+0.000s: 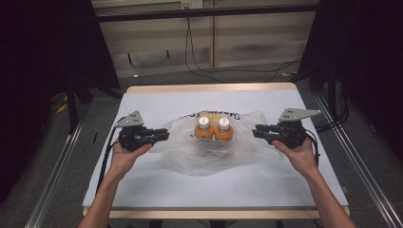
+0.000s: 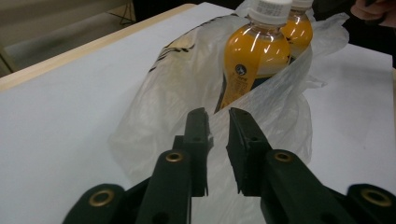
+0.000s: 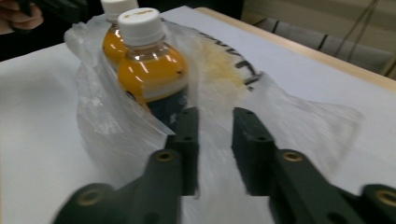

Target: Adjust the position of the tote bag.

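Observation:
Two orange drink bottles with white caps stand side by side inside a clear plastic bag spread on the white table top. My left gripper lies level at the bag's left edge and points at the bottles. In the left gripper view its jaws stand a narrow gap apart over the bag film, with the nearer bottle just beyond. My right gripper is at the bag's right edge. Its jaws stand apart over the film, beside the nearer bottle.
The white sheet covers a wooden-edged table. Metal rails run along both sides on the floor, and cables lie on the floor behind the table. Black print marks the bag behind the bottles.

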